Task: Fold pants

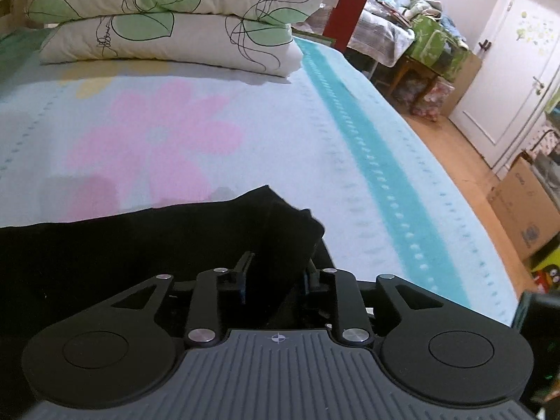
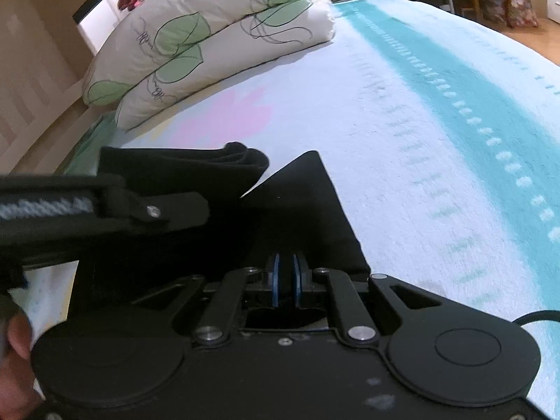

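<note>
Black pants lie folded on a pale blue bedspread with a pink flower print. In the left wrist view, my left gripper stands open over a thick folded corner of the pants. The cloth lies between its fingers, and the pads are apart from it. In the right wrist view, my right gripper has its blue pads closed on the edge of a flat triangular flap of the pants. The left gripper reaches in from the left over a rolled fold of the cloth.
Two stacked leaf-print pillows lie at the head of the bed. The bed's edge runs along the right, with wooden floor, a cardboard box and a white door beyond. A person's hand shows at the lower left.
</note>
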